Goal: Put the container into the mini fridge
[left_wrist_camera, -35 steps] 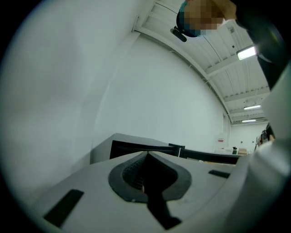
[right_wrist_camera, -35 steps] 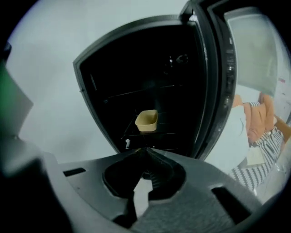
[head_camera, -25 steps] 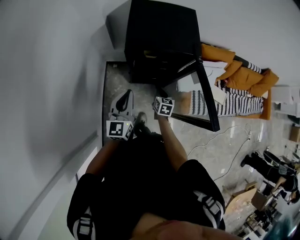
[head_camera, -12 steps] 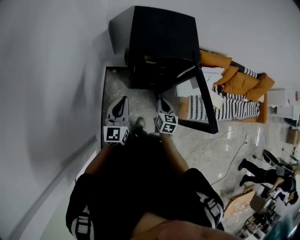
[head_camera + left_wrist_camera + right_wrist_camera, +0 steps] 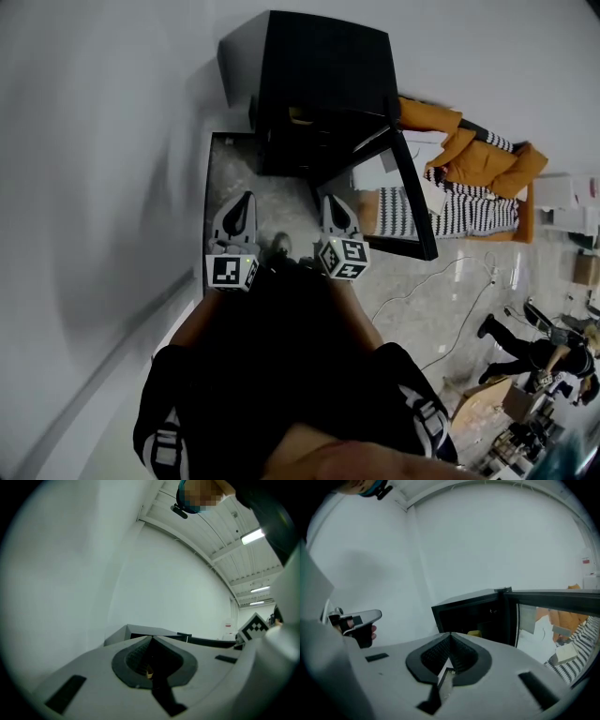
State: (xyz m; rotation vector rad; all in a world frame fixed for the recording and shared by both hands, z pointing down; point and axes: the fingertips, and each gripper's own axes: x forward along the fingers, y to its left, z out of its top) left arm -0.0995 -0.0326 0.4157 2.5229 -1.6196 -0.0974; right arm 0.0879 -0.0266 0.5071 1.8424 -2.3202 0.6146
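The black mini fridge (image 5: 319,84) stands on the floor ahead of me with its glass door (image 5: 412,202) swung open to the right. In the right gripper view a small yellow thing (image 5: 474,633), maybe the container, sits low inside the fridge (image 5: 478,613). My left gripper (image 5: 247,197) and right gripper (image 5: 330,199) point side by side at the fridge, a short way in front of it. Both are shut with nothing between the jaws. The left gripper (image 5: 151,638) sees the fridge top just past its tips. The right gripper (image 5: 450,633) faces the open fridge.
A white wall (image 5: 103,187) runs along the left. Orange and striped fabric (image 5: 469,159) lies behind the open door. A thin cable (image 5: 441,286) trails over the marble floor (image 5: 281,202) at the right. Boxes and a person's legs (image 5: 525,347) are far right.
The right gripper has drawn back from the fridge opening toward my body and a little to the right. The left gripper has stayed almost in place.
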